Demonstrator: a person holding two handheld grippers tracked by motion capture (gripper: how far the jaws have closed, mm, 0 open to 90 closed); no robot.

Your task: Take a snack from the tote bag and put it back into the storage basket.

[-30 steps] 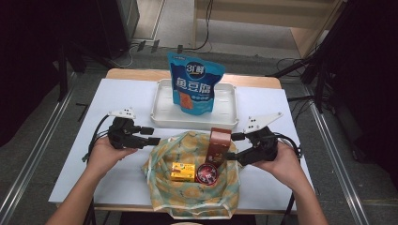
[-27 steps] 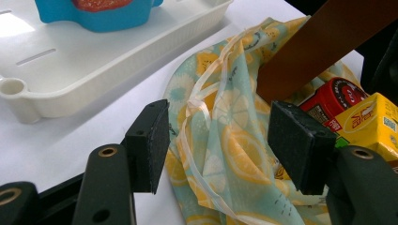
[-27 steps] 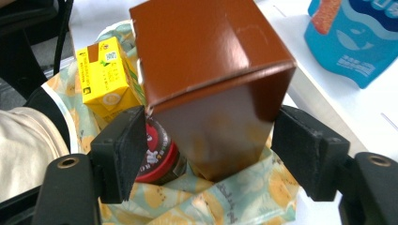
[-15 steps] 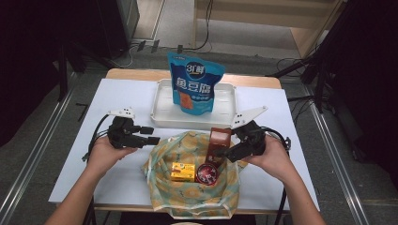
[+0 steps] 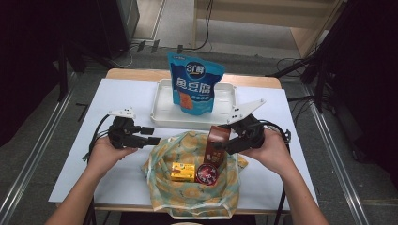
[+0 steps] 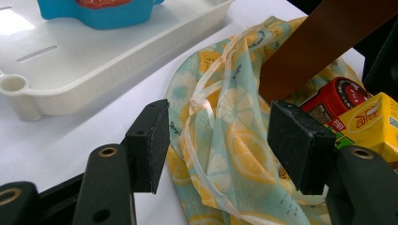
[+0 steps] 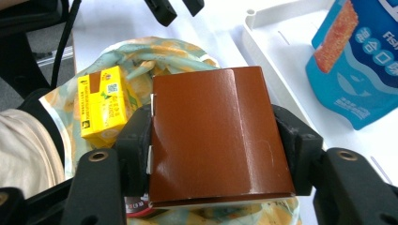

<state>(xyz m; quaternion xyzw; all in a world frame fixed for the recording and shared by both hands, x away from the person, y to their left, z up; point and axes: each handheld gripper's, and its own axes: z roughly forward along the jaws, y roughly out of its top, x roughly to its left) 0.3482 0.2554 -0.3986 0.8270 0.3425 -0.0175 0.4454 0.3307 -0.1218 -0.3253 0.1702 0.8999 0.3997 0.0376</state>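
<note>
Your right gripper (image 7: 213,140) has just been closing and now clamps the brown carton (image 7: 218,136) between both pads, holding it upright over the lemon-print bag (image 5: 187,187). The yellow box (image 5: 182,171) and red round tin (image 5: 207,173) lie in the bag, touching each other, awaiting removal. The blue pouch (image 5: 195,82) already stands in the white tray (image 5: 162,105) beyond. Your left gripper (image 6: 225,140) hovers with jaws wide, gripping nothing, at the bag's ribboned edge. Judged progress: one item placed, one in hand, two left.
</note>
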